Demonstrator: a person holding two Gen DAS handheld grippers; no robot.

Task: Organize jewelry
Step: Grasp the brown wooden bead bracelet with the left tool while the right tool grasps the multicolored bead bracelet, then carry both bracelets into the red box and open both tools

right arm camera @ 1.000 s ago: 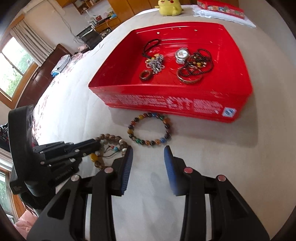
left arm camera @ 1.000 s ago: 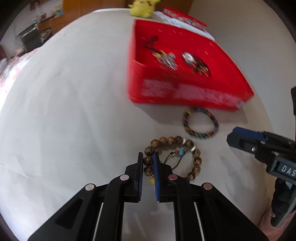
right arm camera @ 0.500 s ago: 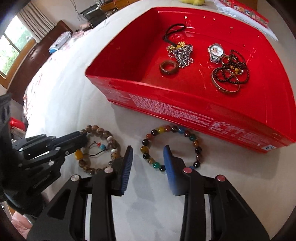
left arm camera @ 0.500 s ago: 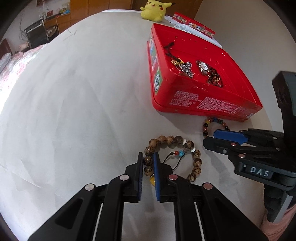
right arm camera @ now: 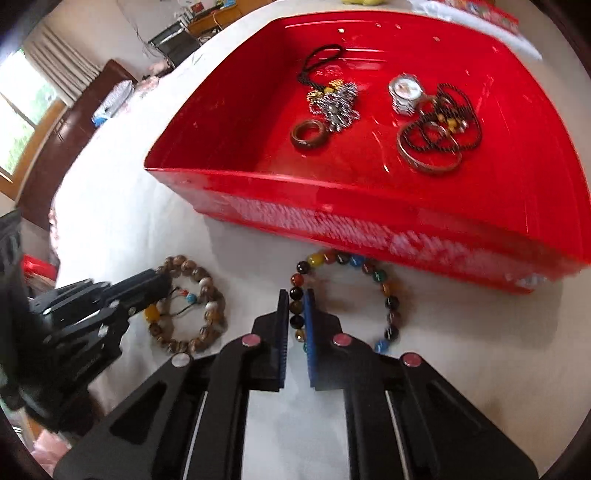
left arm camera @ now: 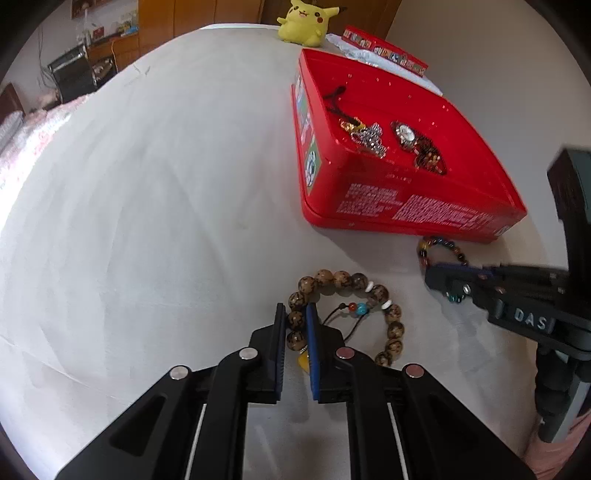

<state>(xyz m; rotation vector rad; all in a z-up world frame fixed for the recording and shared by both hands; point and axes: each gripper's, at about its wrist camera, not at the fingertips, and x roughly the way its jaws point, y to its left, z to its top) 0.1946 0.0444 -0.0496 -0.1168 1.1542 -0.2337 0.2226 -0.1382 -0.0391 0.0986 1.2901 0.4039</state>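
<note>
A brown wooden bead bracelet [left arm camera: 373,291] with a small cord and coloured beads lies on the white table; it also shows in the right wrist view [right arm camera: 210,314]. My left gripper [left arm camera: 295,323] is shut on its left side. A multicoloured bead bracelet [right arm camera: 384,284] lies just in front of the red tray [right arm camera: 369,218]; part of it shows in the left wrist view [left arm camera: 430,245]. My right gripper [right arm camera: 296,306] is shut on its left side. The tray [left arm camera: 406,206] holds a watch [right arm camera: 404,90], a chain pile [right arm camera: 334,101], a brown ring [right arm camera: 308,134] and dark bead strings [right arm camera: 439,125].
A yellow plush toy [left arm camera: 303,22] and a flat red box [left arm camera: 384,48] sit beyond the tray at the table's far end. White table surface [left arm camera: 166,184] stretches to the left of the tray. Furniture stands past the left edge.
My right gripper moved forward and down over the multicoloured bracelet and closed from wide open onto it. My left gripper stayed shut on the wooden bracelet.
</note>
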